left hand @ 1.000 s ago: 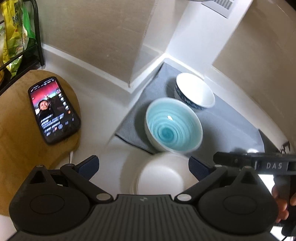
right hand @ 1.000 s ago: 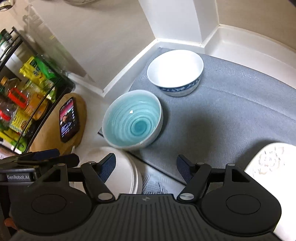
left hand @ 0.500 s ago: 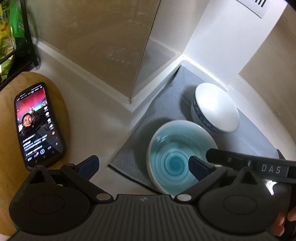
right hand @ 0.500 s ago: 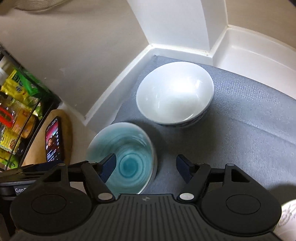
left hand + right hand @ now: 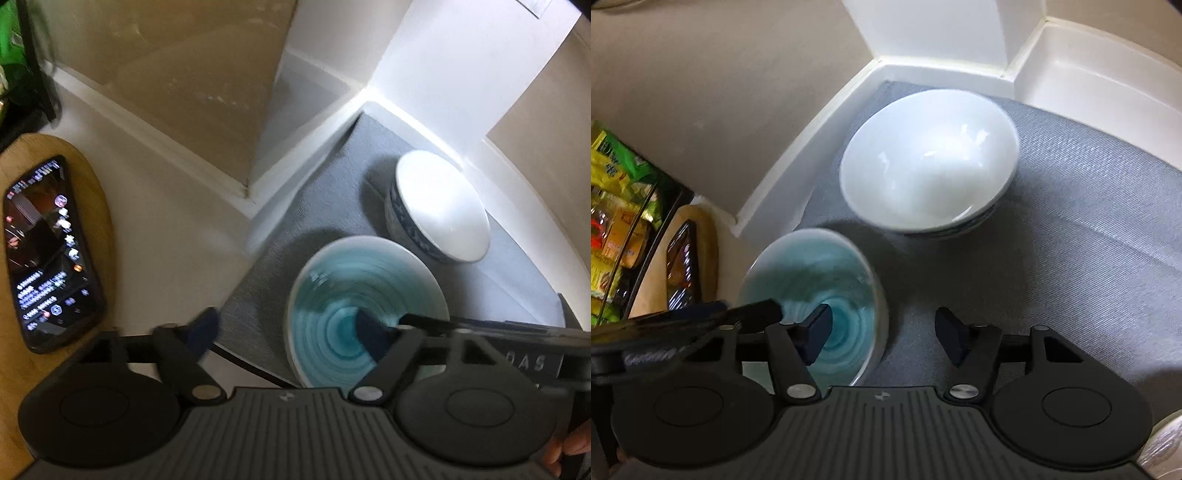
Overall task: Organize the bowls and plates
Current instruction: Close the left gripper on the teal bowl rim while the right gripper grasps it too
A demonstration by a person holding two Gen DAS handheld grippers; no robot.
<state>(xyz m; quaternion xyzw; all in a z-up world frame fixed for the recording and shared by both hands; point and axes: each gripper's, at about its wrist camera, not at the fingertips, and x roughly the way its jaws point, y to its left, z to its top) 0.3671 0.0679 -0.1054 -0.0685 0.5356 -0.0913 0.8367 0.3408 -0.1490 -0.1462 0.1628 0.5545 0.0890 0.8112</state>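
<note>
A light blue bowl with a swirl inside (image 5: 343, 291) (image 5: 827, 269) sits at the near corner of a grey mat (image 5: 332, 177) (image 5: 1071, 221). My left gripper (image 5: 286, 334) straddles the bowl's left wall, its right finger inside and its left finger outside. The jaws are closing, with a gap still showing to the rim. My right gripper (image 5: 885, 336) straddles the opposite wall, its left finger inside, also closing and not pressing. A white bowl with a blue pattern outside (image 5: 439, 210) (image 5: 927, 162) stands just behind on the mat.
A lit phone (image 5: 48, 254) lies on a wooden board (image 5: 96, 206) at the left. A black rack of food packets (image 5: 617, 206) stands beyond it. White wall edges and a corner post hem in the mat. A white plate rim (image 5: 1163, 450) shows at the bottom right.
Both grippers have come forward and down over the blue bowl, each now with one finger inside it. Both pairs of jaws have narrowed. The white plates near the front have dropped out of view.
</note>
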